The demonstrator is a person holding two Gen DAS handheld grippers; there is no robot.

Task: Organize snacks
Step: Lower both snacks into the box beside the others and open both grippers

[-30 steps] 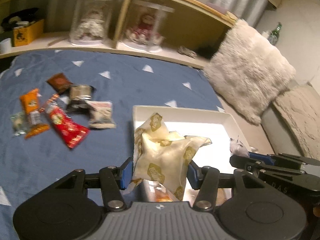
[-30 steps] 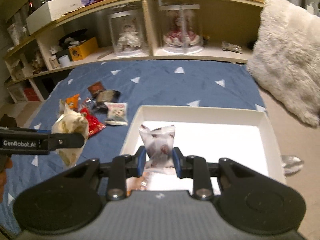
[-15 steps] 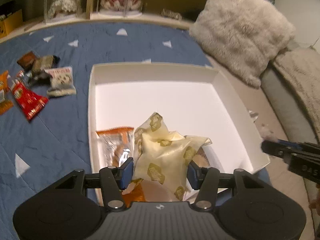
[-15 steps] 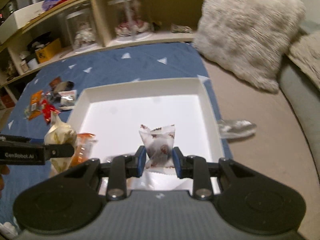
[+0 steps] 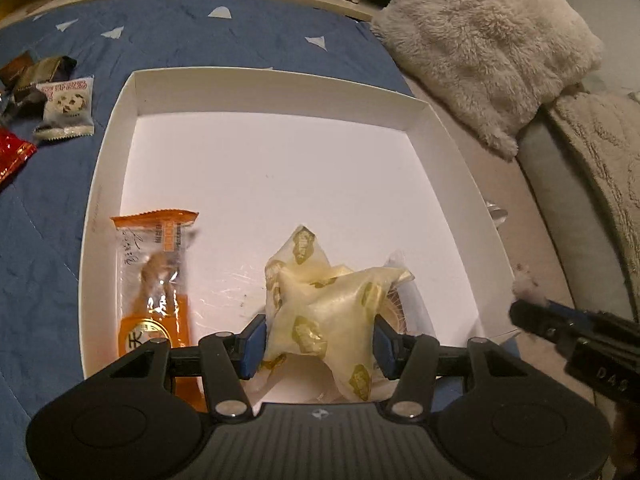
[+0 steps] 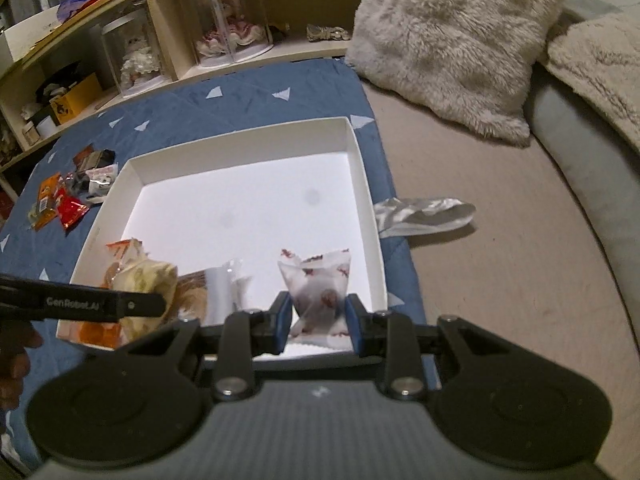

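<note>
My left gripper (image 5: 318, 340) is shut on a cream snack pouch with gold logos (image 5: 324, 304), held low over the near part of the white box (image 5: 120, 128). An orange snack packet (image 5: 156, 276) lies in the box's near left corner, and a clear-wrapped snack shows under the pouch. My right gripper (image 6: 318, 326) is shut on a small white packet with red print (image 6: 320, 280) above the box's near right corner (image 6: 372, 232). Several loose snacks (image 6: 68, 196) lie on the blue blanket left of the box, among them a white cookie packet (image 5: 66, 106).
A fluffy cream pillow (image 6: 448, 40) and a grey cushion (image 6: 592, 148) lie to the right. A silver wrapper (image 6: 424, 212) rests beside the box's right wall. Wooden shelves (image 6: 168, 44) with clear display cases line the far edge of the bed.
Both grippers have moved from beside the box to low over its near end, each still holding its packet. The orange packet in the box has come into view.
</note>
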